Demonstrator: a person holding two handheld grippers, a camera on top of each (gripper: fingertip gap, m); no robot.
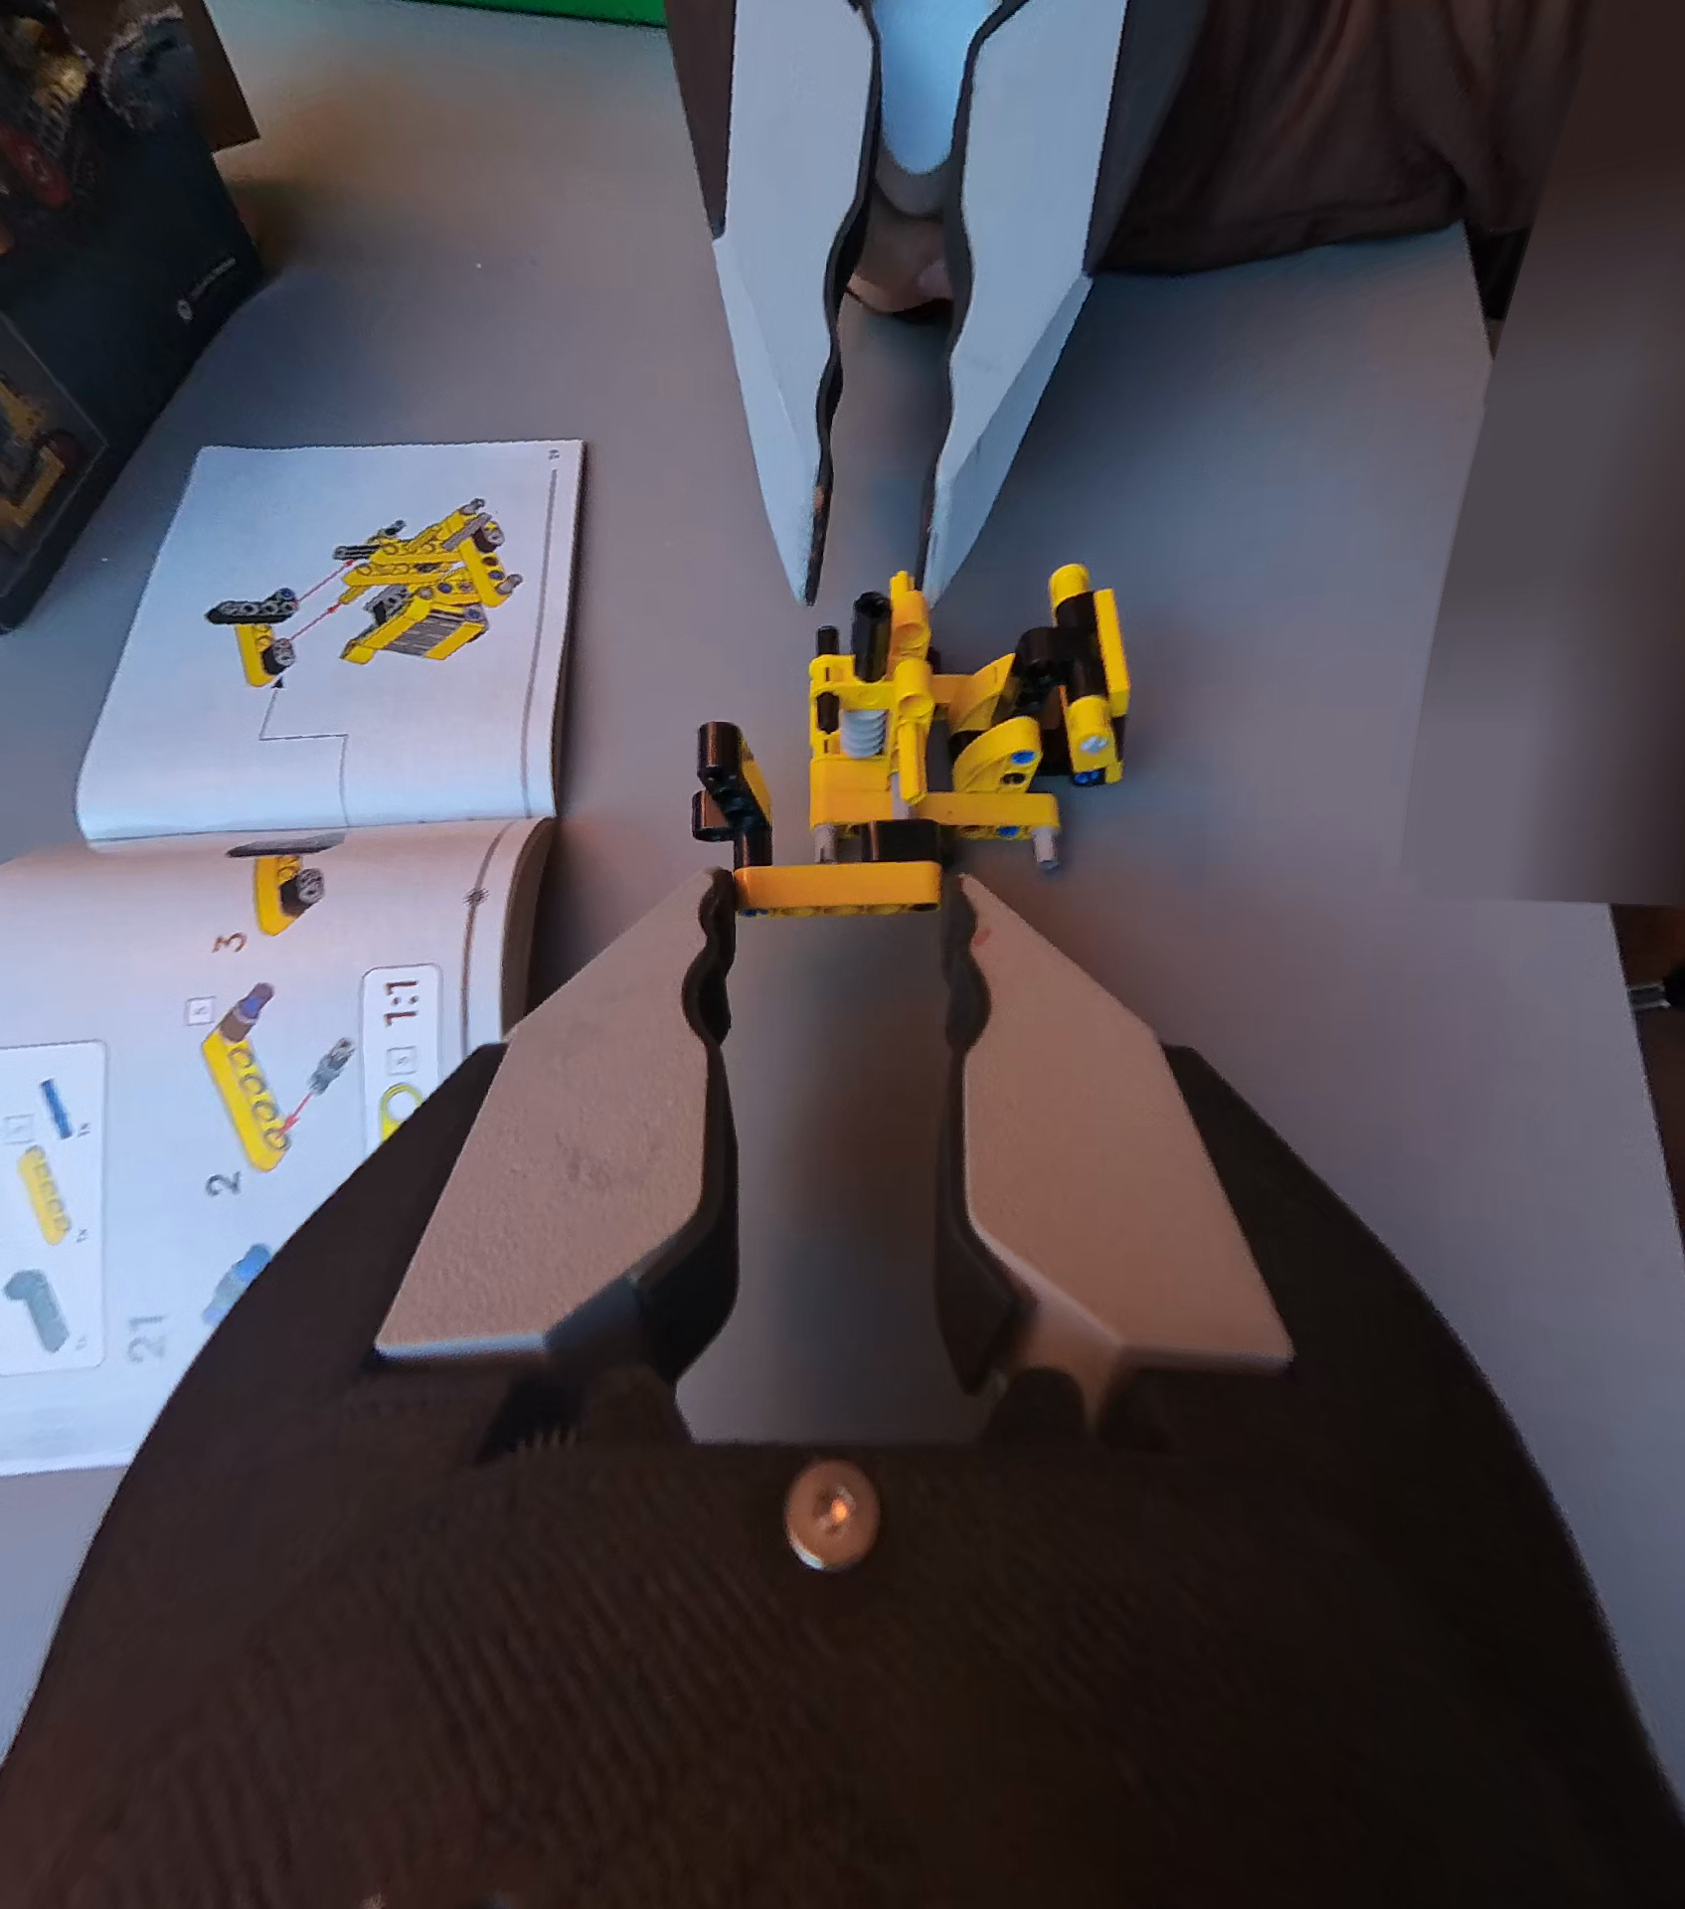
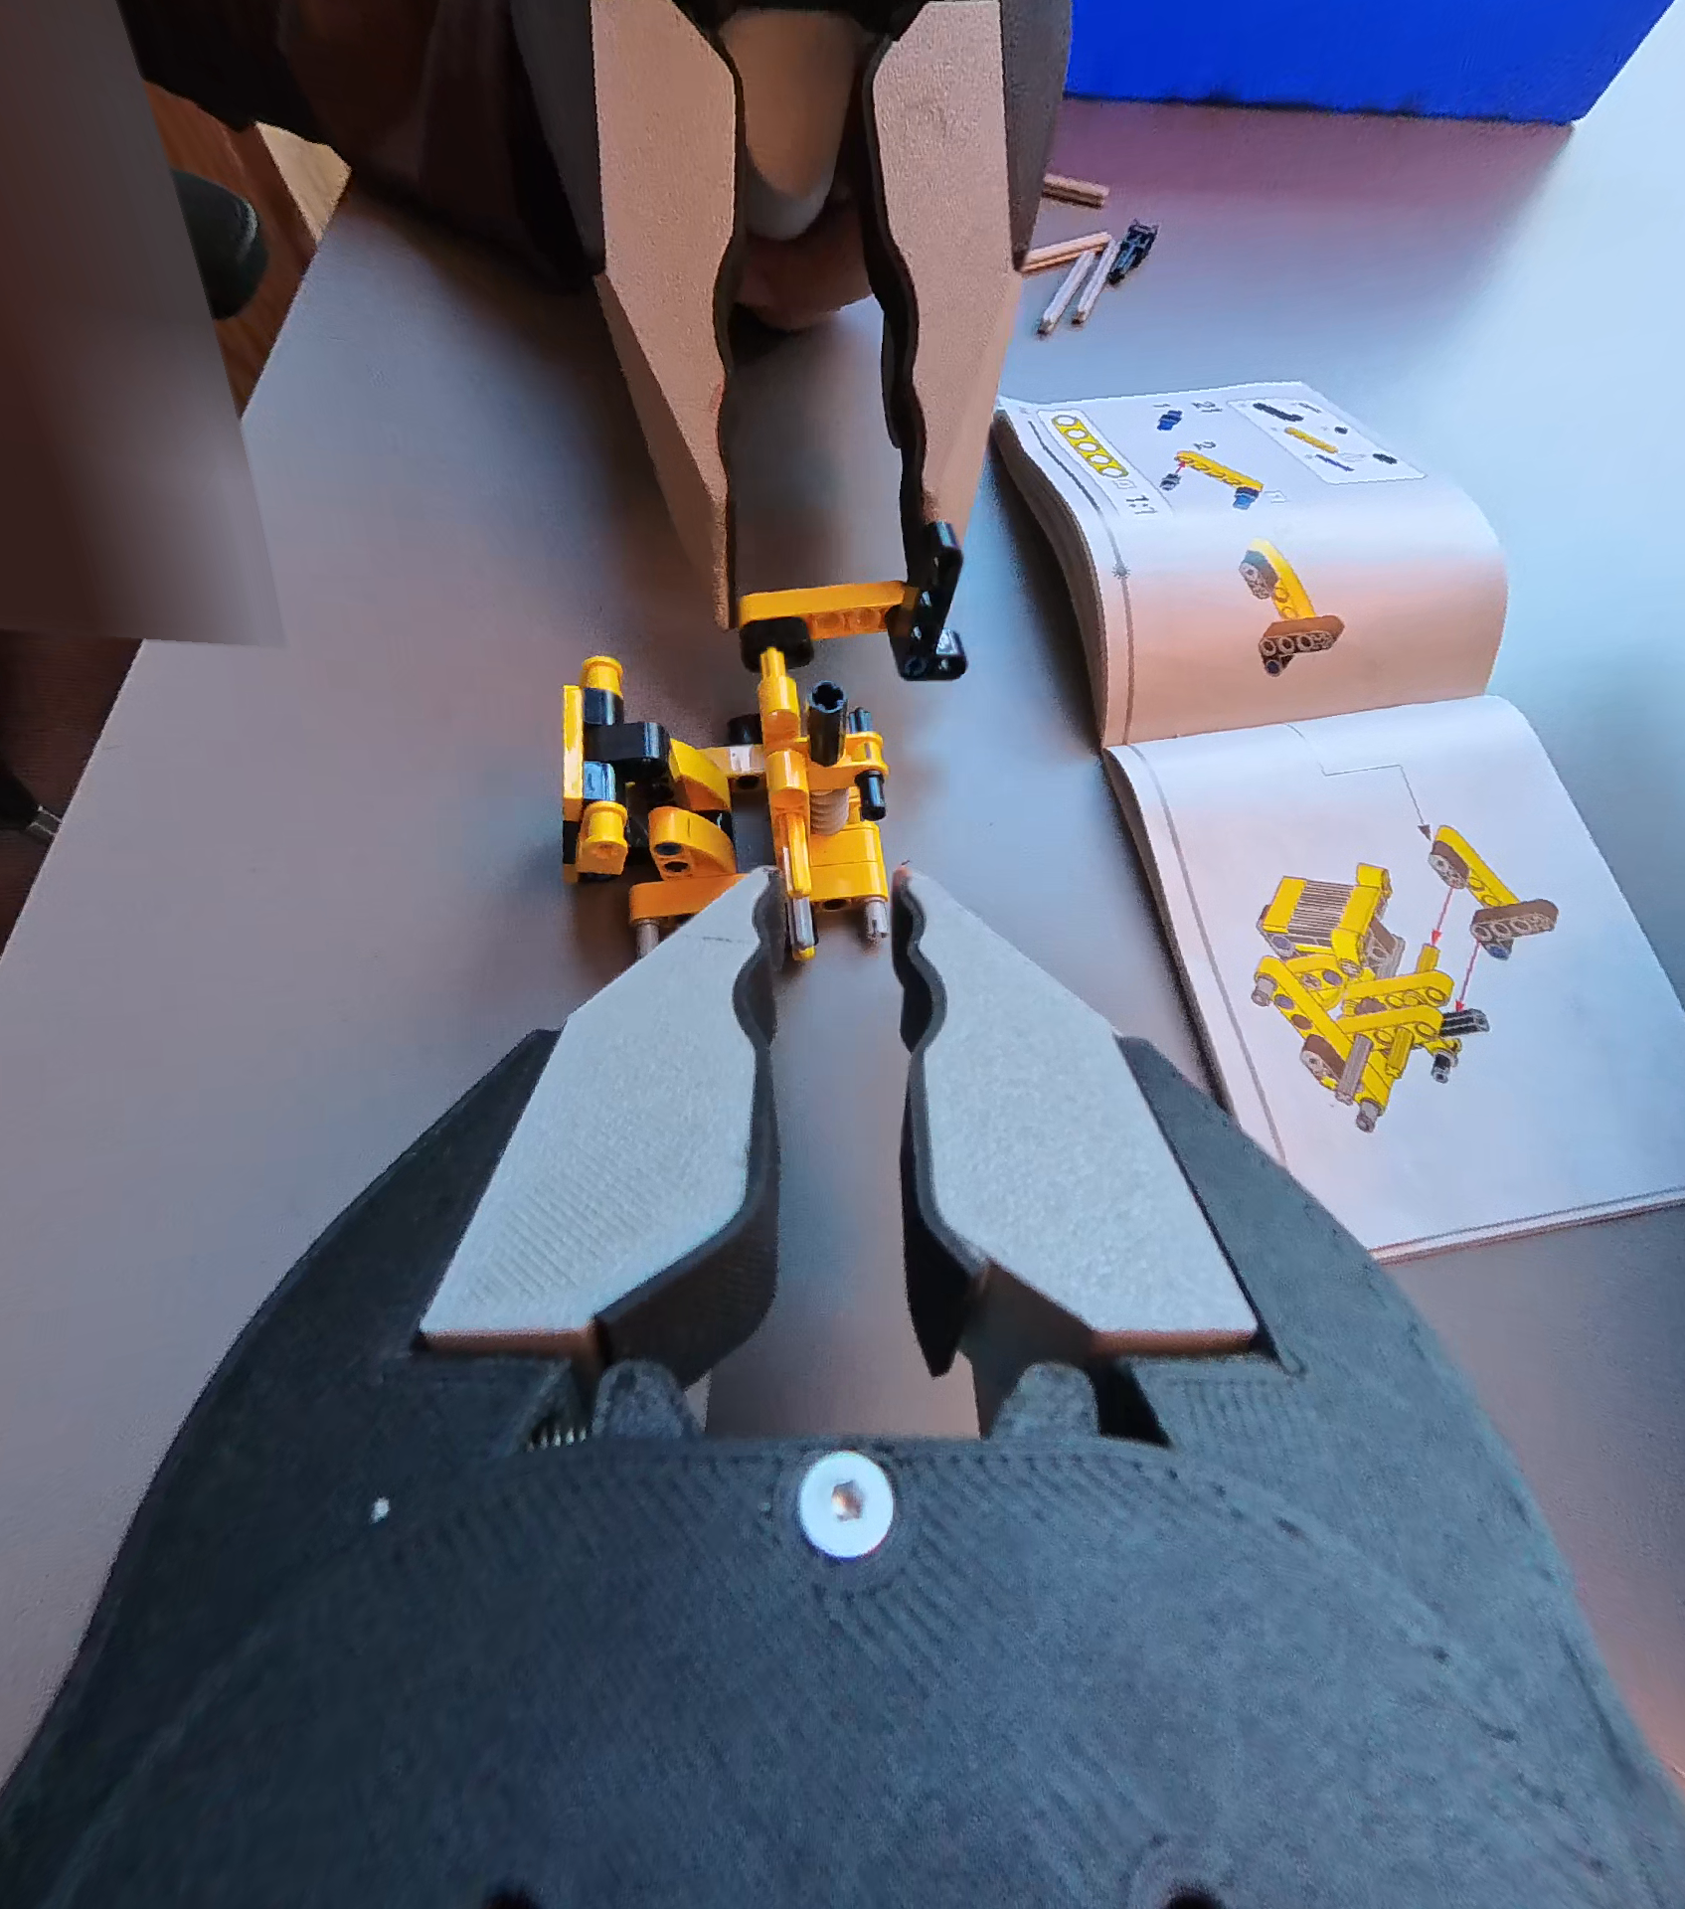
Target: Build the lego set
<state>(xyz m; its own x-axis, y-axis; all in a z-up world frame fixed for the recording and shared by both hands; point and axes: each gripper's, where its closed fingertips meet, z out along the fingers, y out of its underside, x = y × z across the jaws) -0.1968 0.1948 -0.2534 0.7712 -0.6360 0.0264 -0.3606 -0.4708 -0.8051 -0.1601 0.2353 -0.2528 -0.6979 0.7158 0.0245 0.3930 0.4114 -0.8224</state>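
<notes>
- The left tongs (image 1: 838,888) grip a yellow beam (image 1: 838,886) across its ends, the tips pressed on it; a black angled piece (image 1: 729,790) is joined to one end of the beam.
- In the right wrist view the same left tongs (image 2: 833,609) come in from the far side, holding the yellow beam (image 2: 833,609) just above the tabletop (image 2: 404,1033).
- The right tongs (image 2: 833,888) stand partly open with a narrow gap between the tips, which flank the near end of the lego model (image 2: 724,806); whether they touch it I cannot tell.
- The lego model (image 1: 962,723), yellow and black, lies on the tabletop between the two tongs, near the middle.
- An open instruction booklet (image 1: 301,826) lies flat beside the model.
- A dark set box (image 1: 43,310) sits beyond the booklet.
- A few loose small parts (image 2: 1091,274) lie toward the far edge, near a blue object (image 2: 1334,62).
</notes>
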